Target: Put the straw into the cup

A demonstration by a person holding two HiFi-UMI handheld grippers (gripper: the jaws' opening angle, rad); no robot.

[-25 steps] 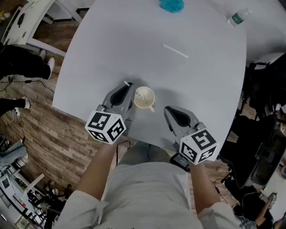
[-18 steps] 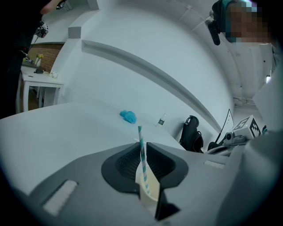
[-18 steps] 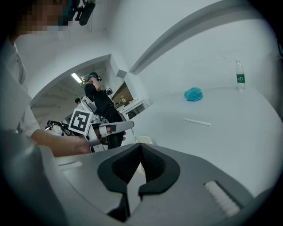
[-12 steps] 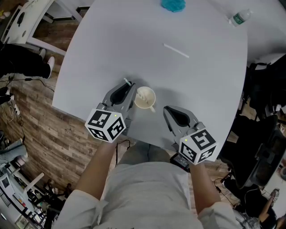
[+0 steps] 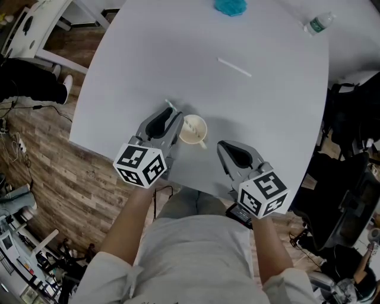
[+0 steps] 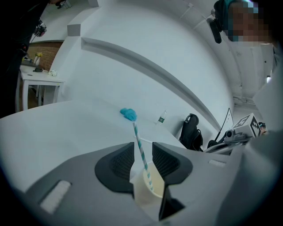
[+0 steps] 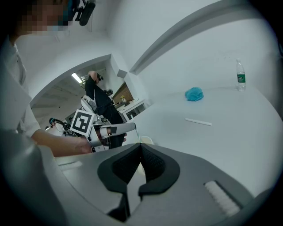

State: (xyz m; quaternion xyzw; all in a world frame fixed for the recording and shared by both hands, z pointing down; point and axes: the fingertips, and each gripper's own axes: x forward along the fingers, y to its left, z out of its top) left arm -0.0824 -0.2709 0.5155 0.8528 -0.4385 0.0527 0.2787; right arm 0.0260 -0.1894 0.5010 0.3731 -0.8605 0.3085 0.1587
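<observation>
A cream paper cup (image 5: 192,136) stands near the table's front edge. A teal-and-white striped straw (image 6: 140,148) leans in it, its lower end inside the cup (image 6: 142,195). My left gripper (image 5: 176,114) is just left of the cup. Its jaws have just been opening, and the straw rises between them with a gap on each side. In its own view the left gripper (image 6: 143,152) is open. My right gripper (image 5: 221,145) hangs to the right of the cup, apart from it. Its pads meet in the right gripper view (image 7: 140,146), with nothing between them.
A second white straw (image 5: 234,67) lies further out on the white table (image 5: 130,71). At the far edge are a blue cloth (image 5: 228,6) and a water bottle (image 5: 316,22). Wood floor, a black chair and bags surround the table.
My left gripper's jaws have spread apart and let go of the straw, which stays leaning in the cup. Neither hand has shifted.
</observation>
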